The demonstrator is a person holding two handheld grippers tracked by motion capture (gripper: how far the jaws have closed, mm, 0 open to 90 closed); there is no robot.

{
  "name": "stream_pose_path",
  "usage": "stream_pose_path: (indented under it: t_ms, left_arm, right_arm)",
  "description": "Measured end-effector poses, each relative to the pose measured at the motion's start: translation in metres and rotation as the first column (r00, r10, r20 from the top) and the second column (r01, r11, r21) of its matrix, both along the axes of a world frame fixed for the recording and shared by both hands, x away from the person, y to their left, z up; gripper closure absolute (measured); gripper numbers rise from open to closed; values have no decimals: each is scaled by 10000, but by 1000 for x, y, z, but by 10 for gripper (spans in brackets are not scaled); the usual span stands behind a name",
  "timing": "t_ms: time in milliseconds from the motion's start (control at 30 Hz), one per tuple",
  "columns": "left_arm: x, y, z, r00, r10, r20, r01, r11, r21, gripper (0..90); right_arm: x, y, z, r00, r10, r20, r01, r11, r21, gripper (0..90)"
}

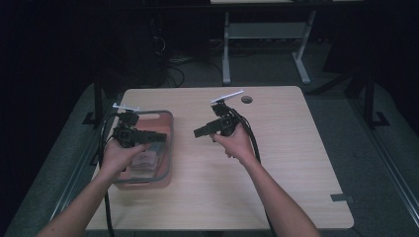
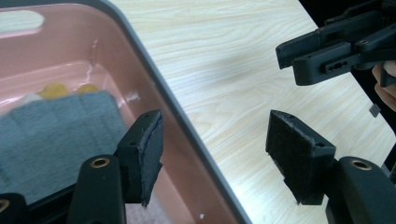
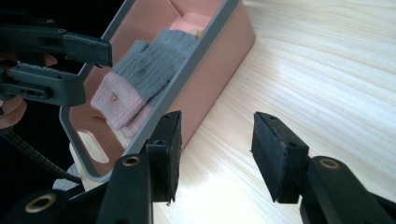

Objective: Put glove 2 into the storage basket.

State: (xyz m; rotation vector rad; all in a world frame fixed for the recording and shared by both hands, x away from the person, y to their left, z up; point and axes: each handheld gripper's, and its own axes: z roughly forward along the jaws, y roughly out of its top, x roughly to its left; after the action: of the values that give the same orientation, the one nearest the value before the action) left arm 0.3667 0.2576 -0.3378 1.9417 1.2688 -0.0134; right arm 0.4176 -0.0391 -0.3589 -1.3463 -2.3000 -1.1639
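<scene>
Grey sock [image 3: 154,63] with pink cuff lies folded in pink bin [image 3: 224,70] (grey rim). My left tongs [image 2: 215,154] and right tongs [image 3: 215,154] gape, empty.

— Any writing you can read here: a label, a brand, a number?

— None. The pink bin [image 1: 167,148], the grey sock [image 3: 154,65] inside it and the wooden bench [image 1: 276,163] all show plain surfaces, with no lettering or signs legible on any of them.
</scene>
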Motion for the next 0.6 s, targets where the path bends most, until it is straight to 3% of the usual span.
stream_pose_path:
  t_ms: [233,600]
  left_arm:
    - [-3,-12,0,9998,-175,40,175,9997,-140,359]
    - [-3,-35,-5,9983,-586,15,587,9979,-266,340]
  right_arm:
    - [-3,-20,-7,9996,-288,-13,288,9996,9,494]
    - [-8,-37,-21,9985,-463,-283,465,9989,66,478]
